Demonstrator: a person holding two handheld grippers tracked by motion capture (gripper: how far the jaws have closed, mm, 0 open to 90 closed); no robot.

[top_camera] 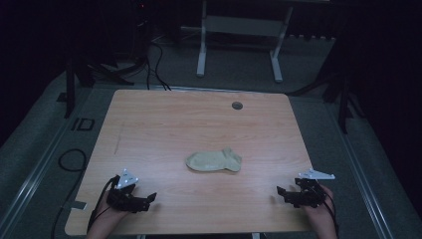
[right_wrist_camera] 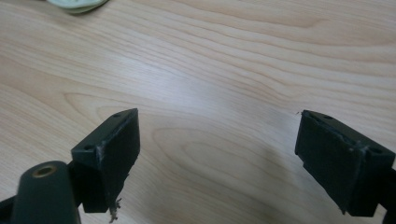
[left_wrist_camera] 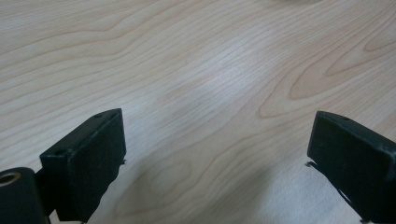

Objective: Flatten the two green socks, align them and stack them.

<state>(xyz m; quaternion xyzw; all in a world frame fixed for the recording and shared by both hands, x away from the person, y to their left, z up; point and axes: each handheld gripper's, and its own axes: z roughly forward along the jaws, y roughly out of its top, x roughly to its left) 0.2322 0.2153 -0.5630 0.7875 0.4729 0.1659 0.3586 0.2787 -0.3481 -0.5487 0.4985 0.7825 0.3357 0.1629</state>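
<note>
Sock of pale yellow-green knit, short and ribbed at the cuff (top_camera: 214, 161), lies flat near the middle of the light wood-grain laminate tabletop (top_camera: 164, 124), its cuff end kinked up toward 1 o'clock. The left claw (top_camera: 149, 198), black with a grey three-cornered plate on top, sits at 8 o'clock from the sock, well apart from it; the right claw (top_camera: 281, 191) sits at 4 o'clock, equally clear. The high view alone gives this layout, plus a small round grey grommet (top_camera: 237, 105) at 12 o'clock on the tabletop and cables on the carpeted floor beyond. The left claw view (left_wrist_camera: 217, 140) shows blocky matte jaws spread wide over bare grain. The right claw view (right_wrist_camera: 217, 140) shows its jaws likewise wide apart, with a sliver of sock at 11 o'clock (right_wrist_camera: 77, 4). No writing on the sock is readable.
</note>
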